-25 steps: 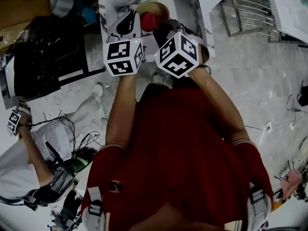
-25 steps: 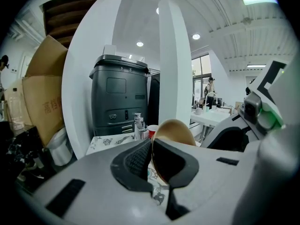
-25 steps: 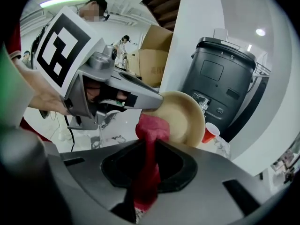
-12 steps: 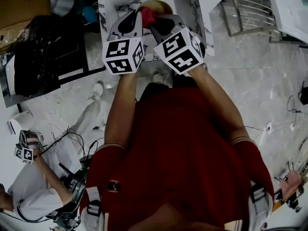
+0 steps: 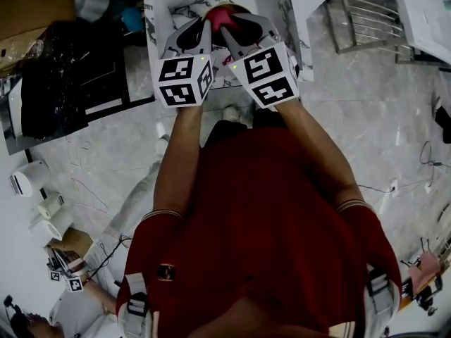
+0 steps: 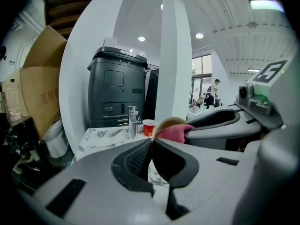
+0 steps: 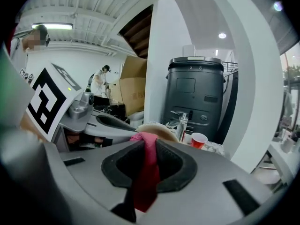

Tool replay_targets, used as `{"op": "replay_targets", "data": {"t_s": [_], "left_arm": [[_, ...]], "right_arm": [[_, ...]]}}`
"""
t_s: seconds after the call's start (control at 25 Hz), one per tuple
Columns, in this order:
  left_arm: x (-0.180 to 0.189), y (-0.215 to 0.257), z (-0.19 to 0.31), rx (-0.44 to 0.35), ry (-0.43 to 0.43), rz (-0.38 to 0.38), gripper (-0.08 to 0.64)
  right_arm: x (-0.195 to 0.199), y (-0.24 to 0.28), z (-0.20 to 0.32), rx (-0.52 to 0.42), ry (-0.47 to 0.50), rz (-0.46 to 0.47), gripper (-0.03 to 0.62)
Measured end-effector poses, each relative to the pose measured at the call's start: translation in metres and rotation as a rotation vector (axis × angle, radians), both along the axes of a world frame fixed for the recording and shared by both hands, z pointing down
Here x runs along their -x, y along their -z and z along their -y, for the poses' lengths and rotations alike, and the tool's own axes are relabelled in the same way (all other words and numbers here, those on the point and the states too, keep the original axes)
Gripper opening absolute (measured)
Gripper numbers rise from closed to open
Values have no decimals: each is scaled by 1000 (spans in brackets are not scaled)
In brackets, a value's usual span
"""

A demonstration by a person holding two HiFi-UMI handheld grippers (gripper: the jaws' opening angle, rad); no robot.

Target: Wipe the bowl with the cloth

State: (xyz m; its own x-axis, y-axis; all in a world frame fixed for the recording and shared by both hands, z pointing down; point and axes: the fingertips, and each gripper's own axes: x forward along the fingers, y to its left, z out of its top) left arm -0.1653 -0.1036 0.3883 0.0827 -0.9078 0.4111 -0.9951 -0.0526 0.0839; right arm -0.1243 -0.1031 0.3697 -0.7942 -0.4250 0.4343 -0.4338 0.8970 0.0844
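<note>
Head view: L hand-held gripper point(image 5: 204, 25) & R hand-held gripper point(image 5: 225, 32) meet tip to tip over the marble worktop point(image 5: 158, 9), approx mid-width, w/ the red cloth point(image 5: 224, 14) bunched at their tips. Left gripper view: L jaws closed on the thin rim of the tan bowl point(image 6: 169, 122), which is tipped on edge, cloth lying against it at the R gripper's tips; cup point(image 6: 148, 127) & tap point(image 6: 133, 121) stand behind, twd the worktop's far edge. Right gripper view: R jaws clamped on the cloth, which hangs down betw. the pads and touches the bowl's rim just ahead.
</note>
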Motion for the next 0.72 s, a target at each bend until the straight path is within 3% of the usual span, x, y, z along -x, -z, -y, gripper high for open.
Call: {"op": "replay_targets", "data": {"t_s": [0.4, 0.72], "left_arm": [[1, -7, -1, 23, 9, 35, 20], [8, -3, 0, 9, 28, 66, 20]], "right_arm": [[-6, 5, 4, -112, -17, -59, 66], [-16, -1, 8, -105, -20, -139, 66]]}}
